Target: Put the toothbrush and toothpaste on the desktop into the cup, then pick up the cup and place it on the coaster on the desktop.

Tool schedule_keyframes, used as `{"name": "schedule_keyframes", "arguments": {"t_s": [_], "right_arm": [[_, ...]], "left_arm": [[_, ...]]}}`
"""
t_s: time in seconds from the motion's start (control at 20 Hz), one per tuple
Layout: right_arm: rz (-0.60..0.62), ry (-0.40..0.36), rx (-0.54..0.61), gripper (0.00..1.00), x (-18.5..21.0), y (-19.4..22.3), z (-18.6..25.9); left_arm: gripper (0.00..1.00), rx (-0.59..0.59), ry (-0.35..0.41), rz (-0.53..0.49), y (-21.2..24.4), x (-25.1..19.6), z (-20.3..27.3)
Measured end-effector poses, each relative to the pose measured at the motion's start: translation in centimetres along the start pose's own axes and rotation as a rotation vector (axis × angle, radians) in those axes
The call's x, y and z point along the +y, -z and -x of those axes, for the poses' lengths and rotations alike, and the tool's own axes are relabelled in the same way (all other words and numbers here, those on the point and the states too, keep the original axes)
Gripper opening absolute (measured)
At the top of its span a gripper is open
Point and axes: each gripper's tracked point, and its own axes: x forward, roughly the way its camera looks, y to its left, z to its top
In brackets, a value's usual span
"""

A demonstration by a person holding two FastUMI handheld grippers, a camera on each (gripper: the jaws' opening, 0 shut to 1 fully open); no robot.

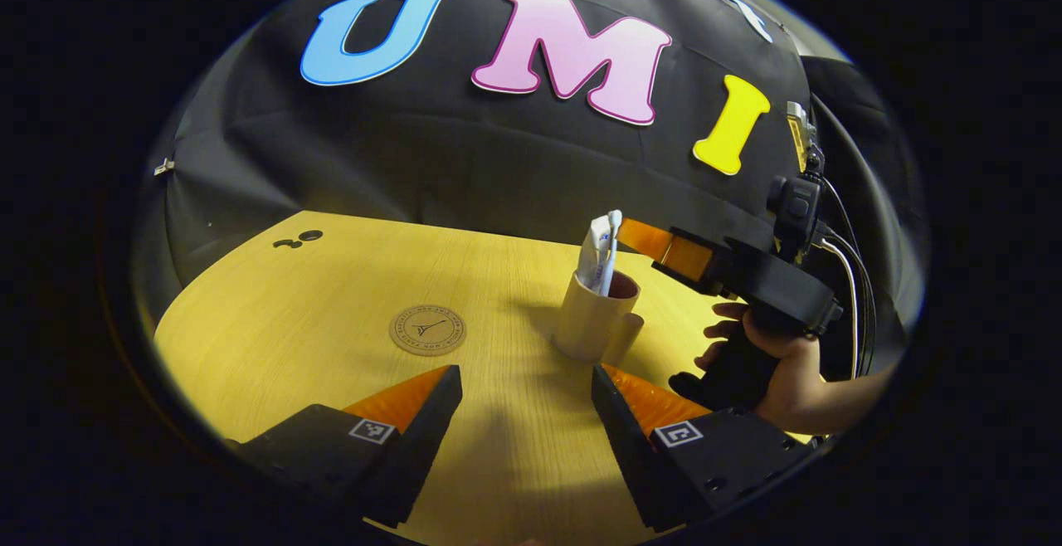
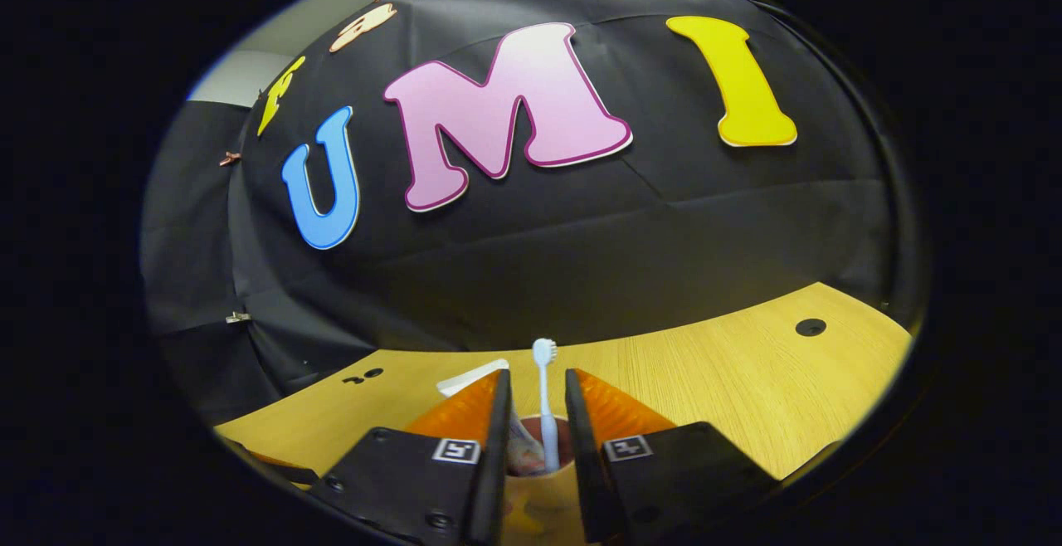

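One cup (image 1: 596, 322) stands upright on the wooden desktop (image 1: 332, 314), and in it stand one toothbrush (image 1: 612, 247), head up, and one toothpaste tube (image 1: 593, 257) leaning beside it. One round coaster (image 1: 427, 330) lies flat on the desktop just to the side of the cup, apart from it and bare.

In the right gripper view the toothbrush (image 2: 545, 401) rises between the right gripper (image 2: 535, 413) fingers, with a gap on either side of the handle; the jaws stand slightly parted and press on nothing. The cup's (image 2: 539, 480) mouth sits right below them. In the left gripper view, a hand (image 1: 772, 363) holds that gripper tilted down toward the cup from beyond it.

The left gripper (image 1: 527, 384) hovers low over the desktop near the cup, its jaws wide apart and holding nothing.
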Motion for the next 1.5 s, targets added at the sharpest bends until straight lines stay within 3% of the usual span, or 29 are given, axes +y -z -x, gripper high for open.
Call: {"name": "schedule_keyframes", "arguments": {"t_s": [0.15, 0.2, 0.25, 0.3, 0.55, 0.95, 1.15, 1.3, 1.5], "right_arm": [[0.017, 0.001, 0.021, 0.84, 0.1, -0.5, 2.1], [0.019, 0.007, 0.026, 0.89, -0.1, -0.9, 2.4], [0.014, 0.015, 0.044, 0.82, -0.2, -1.0, 2.7], [0.004, 0.02, 0.067, 0.95, -0.4, -1.1, 3.0], [-0.028, 0.071, 0.216, 0.97, -1.3, -1.6, 3.0], [0.001, 0.049, 0.484, 0.98, -0.2, -0.2, 3.4], [0.027, 0.022, 0.641, 0.97, 1.1, 2.5, 3.7], [-0.029, -0.001, 0.757, 0.98, 2.6, 5.0, 3.4], [0.003, 0.013, 0.89, 0.98, 2.1, 7.7, 2.8]], "left_arm": [[0.98, 0.001, -0.004, -0.014, 0.0, 0.1, 0.9], [0.98, 0.002, -0.009, -0.013, 0.1, 0.3, 1.2], [0.97, 0.004, -0.015, -0.013, 0.1, 0.5, 1.6], [0.98, 0.005, -0.023, -0.016, 0.2, 0.6, 2.1], [0.98, -0.007, -0.062, -0.023, 0.1, 1.9, 4.3], [0.98, -0.031, -0.144, 0.012, -0.1, 4.6, 7.9], [0.97, -0.044, -0.193, 0.041, -0.2, 6.3, 9.3], [0.98, -0.031, -0.224, 0.043, -0.1, 7.4, 10.5], [0.98, -0.028, -0.265, 0.035, -0.4, 8.7, 12.2]]}}
